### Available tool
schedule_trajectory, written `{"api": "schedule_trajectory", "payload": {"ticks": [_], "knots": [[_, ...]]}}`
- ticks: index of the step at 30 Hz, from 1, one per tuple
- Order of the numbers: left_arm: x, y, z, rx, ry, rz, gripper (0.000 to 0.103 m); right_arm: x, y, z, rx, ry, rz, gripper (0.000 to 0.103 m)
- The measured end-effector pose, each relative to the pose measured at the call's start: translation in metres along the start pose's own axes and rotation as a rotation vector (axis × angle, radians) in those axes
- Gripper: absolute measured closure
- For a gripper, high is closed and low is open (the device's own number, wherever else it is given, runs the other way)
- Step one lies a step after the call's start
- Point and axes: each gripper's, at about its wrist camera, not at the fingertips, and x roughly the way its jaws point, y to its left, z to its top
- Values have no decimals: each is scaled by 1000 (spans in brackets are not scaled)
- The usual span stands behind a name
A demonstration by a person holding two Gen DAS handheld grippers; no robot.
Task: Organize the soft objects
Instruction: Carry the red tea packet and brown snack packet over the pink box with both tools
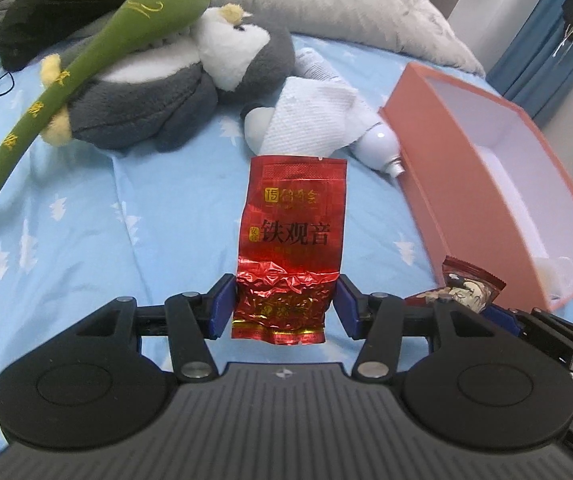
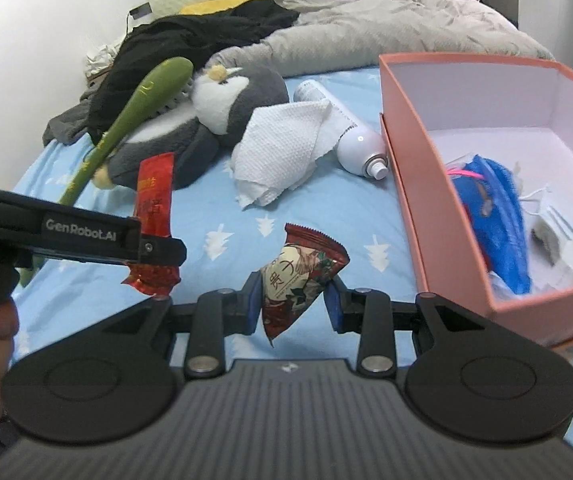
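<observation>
left wrist: red tea packet (image 1: 292, 236) apparently pinched in hand-held gripper (image 1: 284, 304).

White spray bottle (image 2: 360, 148) lies on the blue bed sheet (image 2: 206, 208), nozzle toward the pink box; grey duvet (image 2: 366, 28) heaped behind; black clothes (image 2: 190, 40) piled beside it.

Left claw (image 1: 284, 306) clamped, tilted down; right claw (image 2: 295, 300) likewise.
</observation>
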Motion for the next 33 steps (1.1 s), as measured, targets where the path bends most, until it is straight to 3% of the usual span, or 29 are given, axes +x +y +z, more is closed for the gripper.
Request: {"api": "schedule_trajectory", "payload": {"ticks": [15,23,33], "knots": [[-80,-18,-34,3,-79,-55,44,-81,11,-9,-1,-93,-8,67],[-94,-39,-41,42,-86,-98,44,-109,9,-10,15,-168,-44,67],[-102,-89,-40,115,-90,-161,44,-153,-26,-19,75,-236,-119,67]]}}
